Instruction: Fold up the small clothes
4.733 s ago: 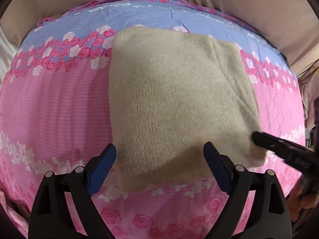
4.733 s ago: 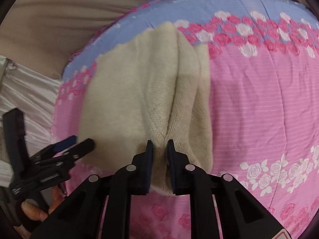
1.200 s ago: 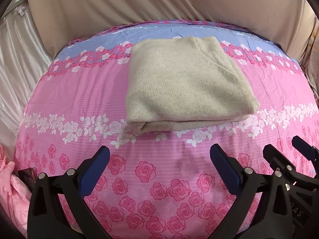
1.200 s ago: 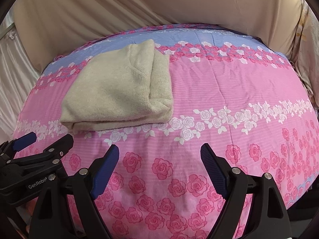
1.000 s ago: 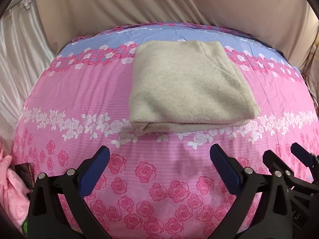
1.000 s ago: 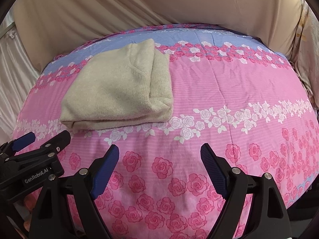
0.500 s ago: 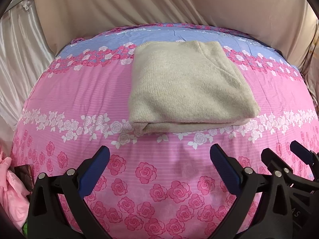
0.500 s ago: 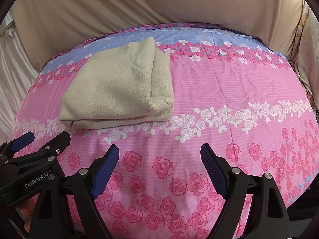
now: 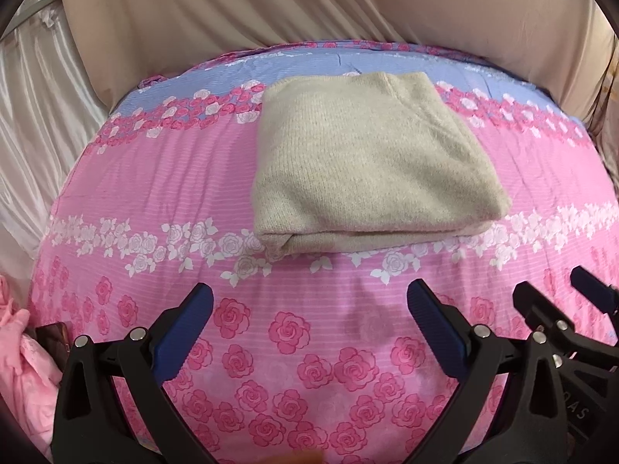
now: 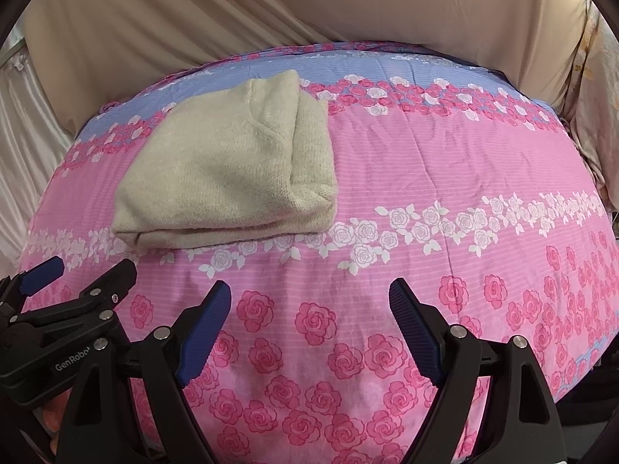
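A wide pink bedspread [image 9: 162,201] printed with roses, with a band of white blossoms across its middle and a pale blue strip along its far edge, fills both views. Behind it hangs a draped beige cloth backdrop [image 9: 309,4], with a shiny cream curtain [image 9: 31,116] at the left. On the far half of the bedspread lies a beige knitted sweater [image 9: 363,162], folded into a thick, flat rectangle; its near folded edge rests on the white-blossom band and its far edge reaches the blue strip. The left gripper [image 9: 309,317], black with blue pads, hangs over the rose print on the near side, well apart from the sweater, jaws spread wide with nothing between them. The right gripper [image 10: 309,313] sits just beside it, likewise spread wide and empty. A crumpled pink garment [image 9: 19,367] shows at the lower left edge.
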The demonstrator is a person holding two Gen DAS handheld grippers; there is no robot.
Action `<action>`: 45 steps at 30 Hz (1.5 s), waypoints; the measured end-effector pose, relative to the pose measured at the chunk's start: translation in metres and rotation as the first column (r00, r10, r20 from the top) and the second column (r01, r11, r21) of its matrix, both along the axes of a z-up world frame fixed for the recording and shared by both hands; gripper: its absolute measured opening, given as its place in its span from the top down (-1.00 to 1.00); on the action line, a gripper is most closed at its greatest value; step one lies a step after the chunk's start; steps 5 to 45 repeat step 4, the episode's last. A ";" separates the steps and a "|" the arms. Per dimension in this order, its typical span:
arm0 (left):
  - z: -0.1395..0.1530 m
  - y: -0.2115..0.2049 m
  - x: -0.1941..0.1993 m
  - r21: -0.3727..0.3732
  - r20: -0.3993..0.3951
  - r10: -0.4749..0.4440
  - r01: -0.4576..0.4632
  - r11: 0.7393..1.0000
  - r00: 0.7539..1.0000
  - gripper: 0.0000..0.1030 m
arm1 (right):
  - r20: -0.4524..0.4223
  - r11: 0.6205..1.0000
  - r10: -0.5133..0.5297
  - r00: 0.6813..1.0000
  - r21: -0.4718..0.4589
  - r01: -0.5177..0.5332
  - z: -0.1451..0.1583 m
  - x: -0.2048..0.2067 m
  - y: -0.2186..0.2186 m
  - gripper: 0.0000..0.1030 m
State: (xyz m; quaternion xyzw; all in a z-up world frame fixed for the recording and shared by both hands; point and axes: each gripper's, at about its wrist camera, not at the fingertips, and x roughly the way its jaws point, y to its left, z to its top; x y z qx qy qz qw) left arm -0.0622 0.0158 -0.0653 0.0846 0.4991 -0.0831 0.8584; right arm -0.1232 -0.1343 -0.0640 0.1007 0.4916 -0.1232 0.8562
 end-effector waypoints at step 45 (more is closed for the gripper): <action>-0.001 -0.001 0.000 0.001 -0.007 -0.003 0.003 1.000 1.000 -0.90 | -0.004 1.000 -0.003 1.000 -0.002 0.003 -0.002 0.001 0.000 -0.58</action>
